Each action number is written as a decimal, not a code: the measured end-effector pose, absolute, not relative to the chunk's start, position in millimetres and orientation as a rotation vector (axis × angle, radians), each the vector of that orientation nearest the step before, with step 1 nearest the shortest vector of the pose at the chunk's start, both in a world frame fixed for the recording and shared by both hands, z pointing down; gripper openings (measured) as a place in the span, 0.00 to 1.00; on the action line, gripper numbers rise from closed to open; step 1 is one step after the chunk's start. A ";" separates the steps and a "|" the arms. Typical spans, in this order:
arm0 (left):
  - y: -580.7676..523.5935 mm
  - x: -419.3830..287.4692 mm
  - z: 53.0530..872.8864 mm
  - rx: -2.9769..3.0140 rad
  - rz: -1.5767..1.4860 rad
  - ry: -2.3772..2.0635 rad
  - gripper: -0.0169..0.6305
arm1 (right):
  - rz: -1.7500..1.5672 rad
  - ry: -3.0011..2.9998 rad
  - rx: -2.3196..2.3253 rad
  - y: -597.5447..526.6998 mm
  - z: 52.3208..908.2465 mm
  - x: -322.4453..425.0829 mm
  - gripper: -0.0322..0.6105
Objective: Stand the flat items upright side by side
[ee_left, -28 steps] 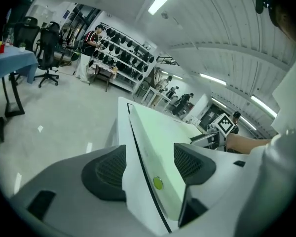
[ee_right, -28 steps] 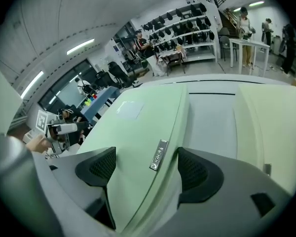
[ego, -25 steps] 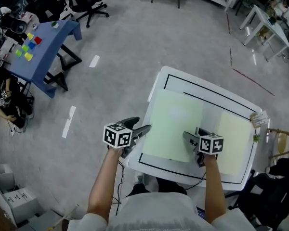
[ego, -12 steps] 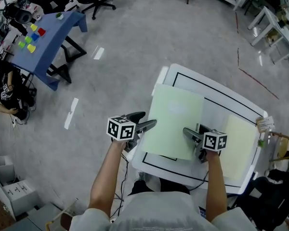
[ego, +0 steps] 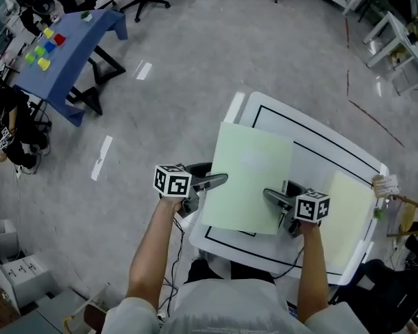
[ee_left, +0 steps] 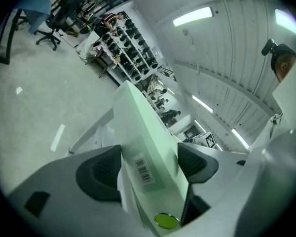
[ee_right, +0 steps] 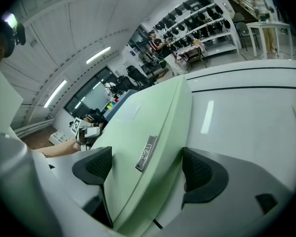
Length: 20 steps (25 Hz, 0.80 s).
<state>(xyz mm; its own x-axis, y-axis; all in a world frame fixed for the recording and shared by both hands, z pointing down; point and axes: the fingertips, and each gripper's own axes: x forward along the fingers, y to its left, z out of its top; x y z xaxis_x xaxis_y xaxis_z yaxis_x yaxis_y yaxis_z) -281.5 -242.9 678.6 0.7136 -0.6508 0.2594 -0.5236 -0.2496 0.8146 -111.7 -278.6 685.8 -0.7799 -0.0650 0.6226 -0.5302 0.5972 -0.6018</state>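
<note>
head view: a white table [ego: 320, 160] with a black outline fills the middle and lower right of the frame. a pale green folder [ego: 247, 179] sits on its left half, and the folder's lower left corner crosses the black line close to the table's edge. a second folder [ego: 348, 214], paler, lies flat at the right end of the table, apart from the first.

the left gripper [ego: 210, 175] is at the folder's left edge, low in the frame. in the left gripper view the folder runs up between its pads [ee_left: 101, 172], with a barcode label [ee_left: 142, 169] and a green dot [ee_left: 166, 221] on the side facing the camera. the jaws stand wide and have just been opening. the right pad is clear of the folder; the left pad is just beside it, and i cannot tell if they touch.

the right gripper [ego: 277, 192] is at the folder's lower right edge. in the right gripper view the folder's thick edge, with a small metal tag [ee_right: 146, 153], lies between the pads [ee_right: 200, 174]. these jaws also stand wide apart and have just been opening, not clamped on it.

in the upper left of the head view a blue table [ego: 73, 61] carries coloured blocks [ego: 45, 46] on the grey floor [ego: 195, 54].
</note>
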 end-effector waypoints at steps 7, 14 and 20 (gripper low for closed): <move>-244.7 -280.4 684.1 1.880 -0.290 -0.789 0.59 | 1.069 -2.312 0.409 -280.0 685.4 -117.9 0.73; -249.3 -283.5 683.0 1.832 -0.486 -0.728 0.61 | 1.045 -2.289 0.333 -281.3 685.4 -126.7 0.73; -246.6 -295.5 683.4 1.812 -0.522 -0.772 0.64 | 0.990 -2.295 0.238 -282.6 686.0 -152.2 0.73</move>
